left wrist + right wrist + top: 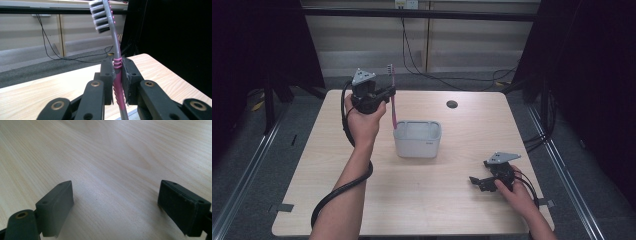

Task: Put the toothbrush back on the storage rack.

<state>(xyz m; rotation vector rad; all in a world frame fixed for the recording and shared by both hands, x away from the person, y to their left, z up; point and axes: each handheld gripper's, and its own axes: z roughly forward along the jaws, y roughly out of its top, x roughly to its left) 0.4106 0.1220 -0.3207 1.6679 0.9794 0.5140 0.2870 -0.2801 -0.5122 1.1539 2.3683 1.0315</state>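
My high camera looks forward and down over the whole desk [422,200]. My left one faces the back wall, close behind its fingers [107,75]. My right one skims the same desktop.

The tabletop [427,200] looks like pale wood laminate, smooth and faintly satin, with fine grain running along it. The toothbrush [117,75] has a glossy pink plastic handle with ribbed grips, a grey smooth neck and stiff dark-and-white bristles. The left claw [117,82] is matt black plastic with brass-coloured rivets; the right claw [116,207] has dull, rubbery-looking pads. The container [417,138] at the middle looks like smooth light-grey plastic.
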